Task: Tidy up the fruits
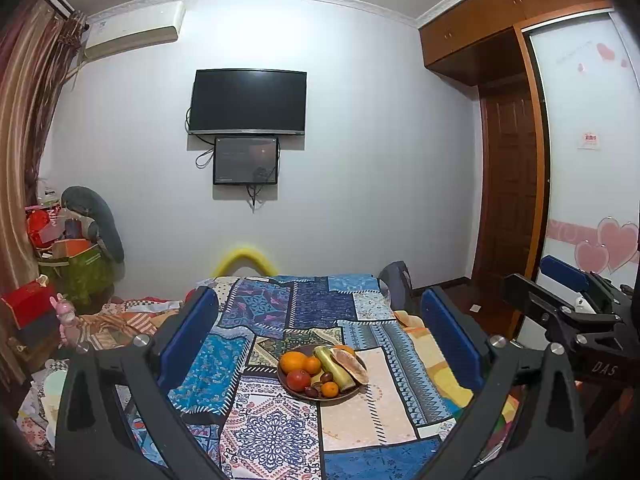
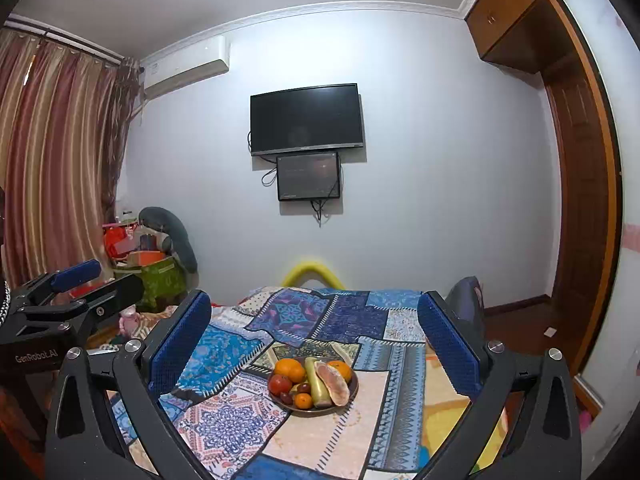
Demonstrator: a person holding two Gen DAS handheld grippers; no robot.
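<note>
A brown plate (image 1: 289,389) of fruit sits on a patchwork cloth (image 1: 272,432). It holds oranges (image 1: 293,361), a red apple (image 1: 298,380), a green-yellow long fruit (image 1: 334,368), a grapefruit slice (image 1: 349,365) and small dark fruits. The plate also shows in the right wrist view (image 2: 353,388). My left gripper (image 1: 320,320) is open and empty, held back from and above the plate. My right gripper (image 2: 316,324) is open and empty, likewise short of the plate. The right gripper shows at the right edge of the left wrist view (image 1: 560,300).
The cloth covers a table or bed (image 2: 332,432) that runs toward a white wall with a TV (image 1: 248,102). Cluttered boxes and bags (image 1: 72,256) stand at the left by curtains. A wardrobe and wooden door (image 1: 508,184) are at the right.
</note>
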